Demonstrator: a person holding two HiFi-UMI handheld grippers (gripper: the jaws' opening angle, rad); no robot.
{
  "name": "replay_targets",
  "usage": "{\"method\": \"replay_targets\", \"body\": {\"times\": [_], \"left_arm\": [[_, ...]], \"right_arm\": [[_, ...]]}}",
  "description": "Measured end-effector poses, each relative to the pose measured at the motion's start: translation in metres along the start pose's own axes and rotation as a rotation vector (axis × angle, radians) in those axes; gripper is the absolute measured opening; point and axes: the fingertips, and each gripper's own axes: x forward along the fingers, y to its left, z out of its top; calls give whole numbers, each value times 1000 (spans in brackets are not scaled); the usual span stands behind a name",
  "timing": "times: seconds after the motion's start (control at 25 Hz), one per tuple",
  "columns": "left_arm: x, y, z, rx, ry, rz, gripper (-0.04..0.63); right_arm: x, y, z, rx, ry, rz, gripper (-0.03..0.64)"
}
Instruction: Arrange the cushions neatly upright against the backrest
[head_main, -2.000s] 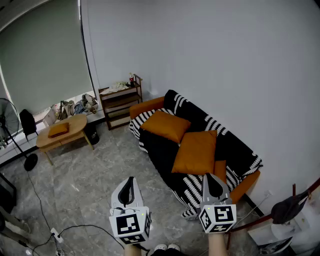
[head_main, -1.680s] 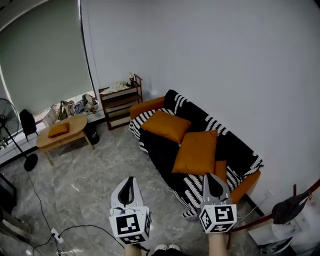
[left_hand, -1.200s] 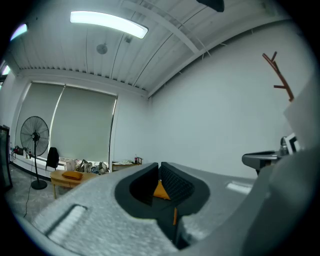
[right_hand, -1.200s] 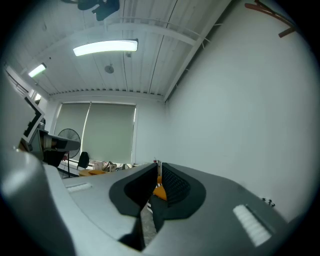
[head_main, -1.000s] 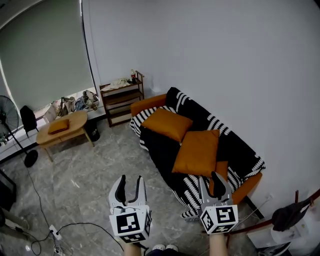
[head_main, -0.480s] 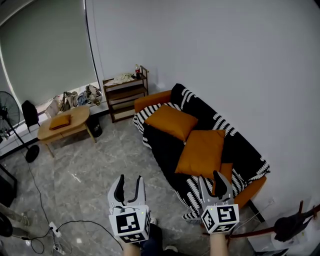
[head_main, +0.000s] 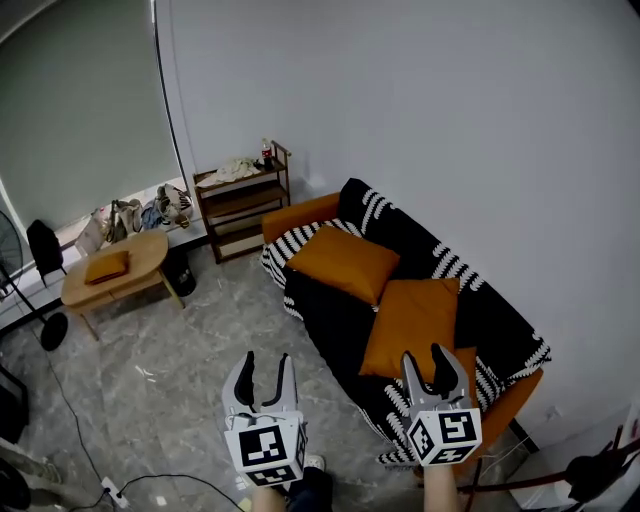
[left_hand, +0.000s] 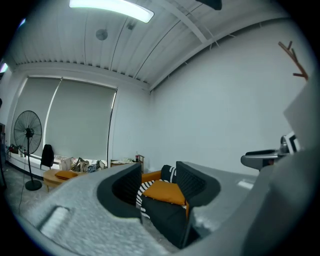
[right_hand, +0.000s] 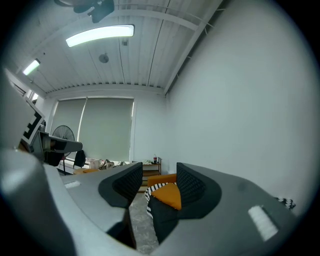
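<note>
An orange sofa under a black-and-white striped throw runs along the wall. Two orange cushions lie flat on the seat: one near the far armrest, one closer to me. A small orange patch shows beside the near one. My left gripper hangs over the floor, open and empty. My right gripper hovers at the sofa's near front edge, open and empty. In the left gripper view the far cushion shows beyond the open jaws; the right gripper view frames the same cushion.
A wooden shelf unit stands by the sofa's far end. An oval coffee table with a small orange cushion sits at the left. A fan base and cables lie on the grey floor.
Both grippers' jaws have gone from shut to open. The view has shifted closer to the sofa, with a foot stepping forward. The cushions have not moved.
</note>
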Motion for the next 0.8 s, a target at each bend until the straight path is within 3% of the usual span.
{"method": "replay_targets", "body": {"times": [0.36,0.8], "left_arm": [[115,69,21,11,-20,-54,219],[212,103,6,-19,17,-75,219]], "right_arm": [[117,21,16,-11,-18,-61,210],[215,26,-3,-28,44,-69,213]]}}
